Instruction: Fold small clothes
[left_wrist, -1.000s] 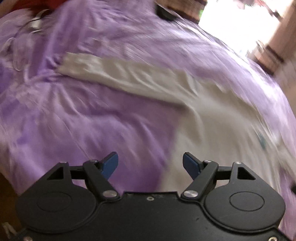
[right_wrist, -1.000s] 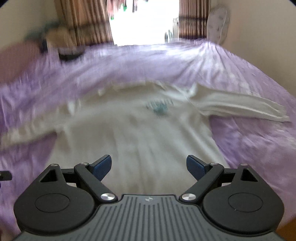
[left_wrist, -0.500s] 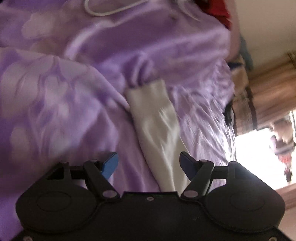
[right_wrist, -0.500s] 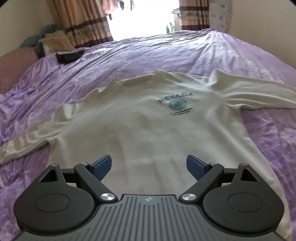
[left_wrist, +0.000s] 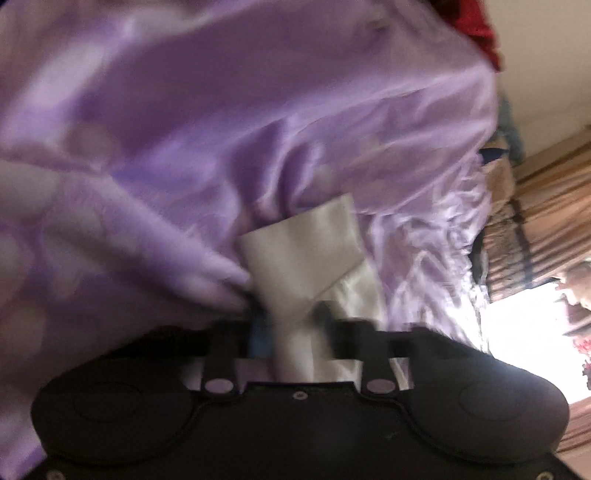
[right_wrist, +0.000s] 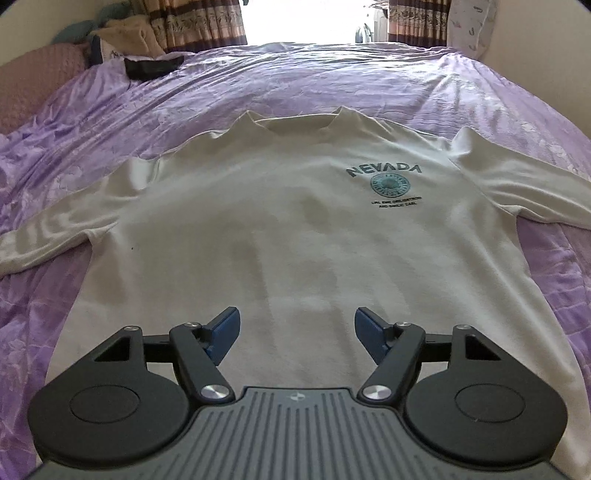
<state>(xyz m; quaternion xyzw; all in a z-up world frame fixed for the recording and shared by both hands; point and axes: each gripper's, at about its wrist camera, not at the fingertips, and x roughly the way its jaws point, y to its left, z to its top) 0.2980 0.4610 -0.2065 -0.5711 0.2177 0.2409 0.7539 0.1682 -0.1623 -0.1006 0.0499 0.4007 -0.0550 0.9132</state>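
Note:
A cream long-sleeved shirt (right_wrist: 295, 221) with a teal NEVADA print lies flat, front up, on the purple bedspread (right_wrist: 332, 74). In the left wrist view its sleeve end (left_wrist: 306, 243) is bunched between the fingers of my left gripper (left_wrist: 291, 321). Those jaws are closing, and the cloth narrows to a pinch between the pads. The picture is blurred. My right gripper (right_wrist: 297, 325) hovers over the shirt's lower body. Its jaws are closing a little but stand wide, with only the flat cloth below them.
A black item (right_wrist: 151, 66) lies at the far left of the bed, beside pillows (right_wrist: 125, 37) and a pink blanket (right_wrist: 37, 74). Striped curtains (right_wrist: 207, 22) frame a bright window behind. A red cloth (left_wrist: 476, 26) shows beyond the rumpled bedspread (left_wrist: 184, 147).
My left gripper swung along the sleeve to its end, rolled over, and its jaws came together on the cuff. My right gripper sank closer over the shirt's body and its jaws narrowed slightly.

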